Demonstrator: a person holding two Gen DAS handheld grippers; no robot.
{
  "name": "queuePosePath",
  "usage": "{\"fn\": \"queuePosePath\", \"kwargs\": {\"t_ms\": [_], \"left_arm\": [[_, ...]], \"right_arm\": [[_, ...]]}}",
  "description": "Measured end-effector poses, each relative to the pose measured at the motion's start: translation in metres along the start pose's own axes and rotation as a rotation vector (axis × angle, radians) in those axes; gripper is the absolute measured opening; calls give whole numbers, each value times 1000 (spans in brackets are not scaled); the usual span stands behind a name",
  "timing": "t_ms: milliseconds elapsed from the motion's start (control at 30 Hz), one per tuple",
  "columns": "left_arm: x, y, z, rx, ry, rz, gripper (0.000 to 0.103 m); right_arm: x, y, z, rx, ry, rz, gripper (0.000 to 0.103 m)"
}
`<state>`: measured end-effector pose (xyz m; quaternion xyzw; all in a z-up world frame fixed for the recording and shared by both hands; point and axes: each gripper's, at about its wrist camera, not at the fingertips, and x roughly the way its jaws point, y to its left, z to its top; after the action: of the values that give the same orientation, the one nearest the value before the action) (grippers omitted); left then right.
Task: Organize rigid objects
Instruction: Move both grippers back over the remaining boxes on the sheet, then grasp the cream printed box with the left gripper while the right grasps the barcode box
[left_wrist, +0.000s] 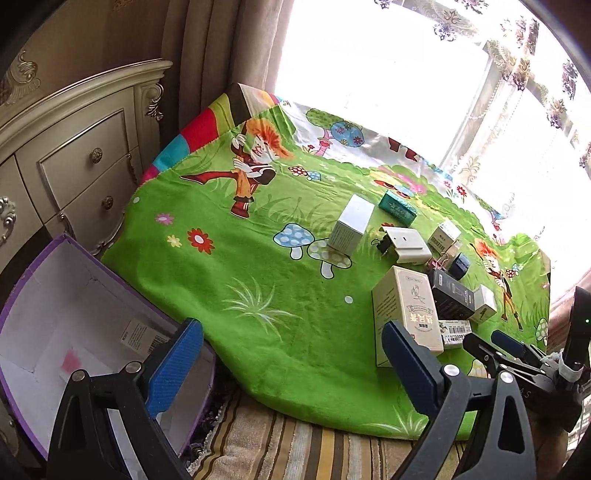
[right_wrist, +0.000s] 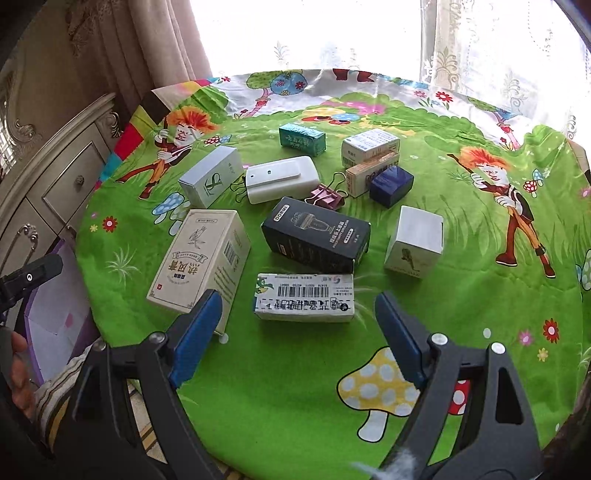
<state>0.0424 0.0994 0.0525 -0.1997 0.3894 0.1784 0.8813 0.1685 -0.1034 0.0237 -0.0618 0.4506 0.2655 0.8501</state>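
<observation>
The right gripper (right_wrist: 293, 332) stood with its fingers spread wide and nothing between the pads, tilted down over the green blanket (right_wrist: 280, 398). Directly ahead at twelve o'clock, just beyond the fingertips, lay a flat barcode box (right_wrist: 303, 297), probably the next pick since the fingers already bracketed its width. At eleven o'clock a tall cream box (right_wrist: 201, 258) lay on its back; past the barcode box was a black box (right_wrist: 316, 236), with a small white cube box (right_wrist: 415, 240) at one o'clock. Farther out sat a white plastic case (right_wrist: 282, 179), a pink binder clip (right_wrist: 327, 197), a dark blue box (right_wrist: 391, 184) and, farthest, a teal box (right_wrist: 303, 138).

The left gripper (left_wrist: 291, 360) also had its fingers spread and empty, hovering at the blanket's near edge. At its nine o'clock stood an open purple bin (left_wrist: 22, 291) with white walls, evidently the collecting point; one carton (left_wrist: 142, 336) lay inside.

Whether a counter or a bed lay under the blanket could not be told. The bin's near corner was hidden behind the left finger, the window was washed out by glare, and most box lettering was too small to read.
</observation>
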Motion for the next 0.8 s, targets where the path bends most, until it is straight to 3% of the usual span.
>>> {"fn": "queuePosePath", "kwargs": {"t_ms": [467,800], "left_arm": [[31,-72,-3,110,59,-85,98],[60,-103,-7,169,117,-50,98]], "right_arm": [[41,-9,-3,18,75,3,87],[47,-11,-4,19,72,-16,85]]}}
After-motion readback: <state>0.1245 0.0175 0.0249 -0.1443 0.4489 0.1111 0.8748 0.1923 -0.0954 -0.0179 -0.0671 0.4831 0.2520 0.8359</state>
